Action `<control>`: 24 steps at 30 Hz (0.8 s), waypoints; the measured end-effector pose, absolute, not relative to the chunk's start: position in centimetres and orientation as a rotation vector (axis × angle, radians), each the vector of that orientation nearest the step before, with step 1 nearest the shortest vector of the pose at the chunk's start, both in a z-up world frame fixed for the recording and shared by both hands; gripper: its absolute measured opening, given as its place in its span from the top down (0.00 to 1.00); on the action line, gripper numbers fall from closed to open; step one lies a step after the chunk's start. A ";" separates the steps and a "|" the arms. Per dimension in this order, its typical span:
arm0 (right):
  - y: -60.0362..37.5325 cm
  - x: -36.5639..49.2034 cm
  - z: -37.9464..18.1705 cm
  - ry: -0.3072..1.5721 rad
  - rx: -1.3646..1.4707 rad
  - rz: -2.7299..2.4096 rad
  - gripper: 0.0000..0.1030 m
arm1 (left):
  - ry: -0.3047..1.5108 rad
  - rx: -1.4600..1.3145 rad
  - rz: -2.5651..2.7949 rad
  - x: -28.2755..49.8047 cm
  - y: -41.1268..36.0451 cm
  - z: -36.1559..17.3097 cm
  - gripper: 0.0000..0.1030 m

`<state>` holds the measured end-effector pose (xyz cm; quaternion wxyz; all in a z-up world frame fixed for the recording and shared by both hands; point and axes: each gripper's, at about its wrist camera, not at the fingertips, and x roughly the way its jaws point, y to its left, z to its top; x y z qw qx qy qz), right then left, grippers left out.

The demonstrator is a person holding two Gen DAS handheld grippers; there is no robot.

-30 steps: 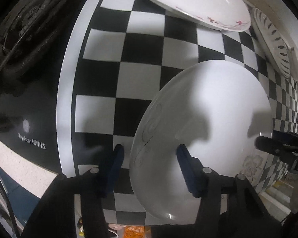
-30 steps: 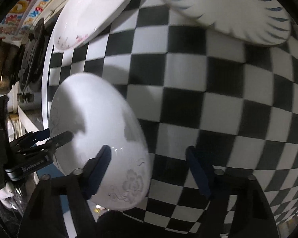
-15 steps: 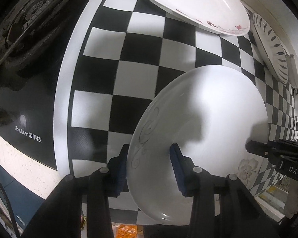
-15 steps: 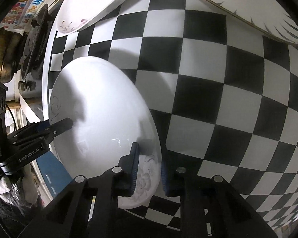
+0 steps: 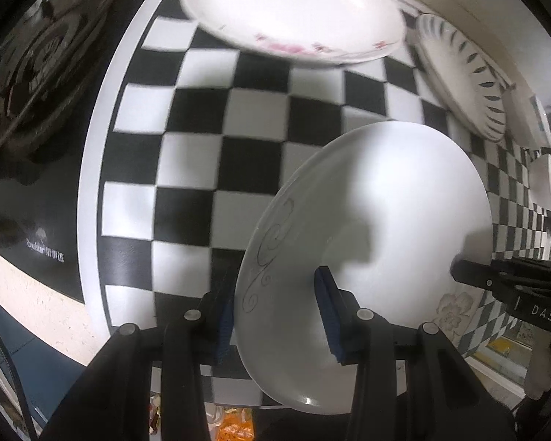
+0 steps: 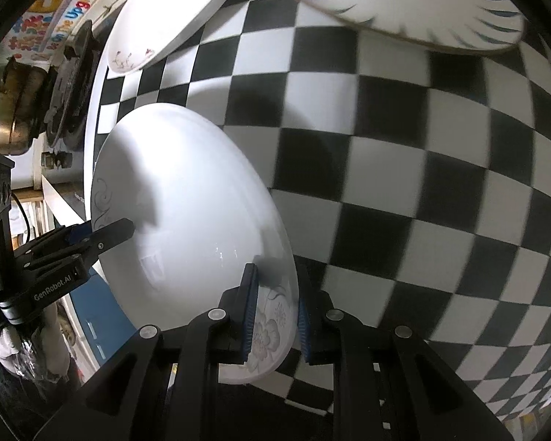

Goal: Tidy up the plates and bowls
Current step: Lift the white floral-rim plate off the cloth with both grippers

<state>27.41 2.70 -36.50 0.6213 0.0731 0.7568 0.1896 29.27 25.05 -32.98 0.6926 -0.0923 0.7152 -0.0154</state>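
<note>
Glossy round white plate [image 5: 385, 220] clamped at opposite rims between left tongs [image 5: 275, 316] and right tongs [image 6: 273, 316].

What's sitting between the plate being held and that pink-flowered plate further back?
Nothing: only bare checkered mat lies between the held plate and the pink-flowered plate, seen from the left wrist view.

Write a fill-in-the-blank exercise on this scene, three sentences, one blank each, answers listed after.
1. Both the left tool and the right tool are shut on the rim of the same white ____.
2. The cloth under the dishes has a black and white ____ pattern.
3. The plate with pink flowers lies beside a plate whose rim bears dark ____.

Missing words: plate; checkered; strokes
</note>
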 end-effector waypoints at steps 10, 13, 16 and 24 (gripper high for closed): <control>-2.1 27.0 -34.5 1.685 0.255 0.348 0.80 | 1.566 -0.139 -0.152 31.4 21.1 -28.8 0.63; -3.6 26.6 -34.1 1.678 0.283 0.307 0.80 | 1.569 -0.115 -0.191 31.1 18.8 -28.9 0.63; -5.3 26.2 -34.2 1.677 0.315 0.272 0.80 | 1.577 -0.088 -0.227 30.2 17.1 -30.4 0.63; -8.5 26.3 -36.1 1.686 0.364 0.196 0.80 | 1.619 -0.042 -0.267 29.9 13.3 -33.8 0.63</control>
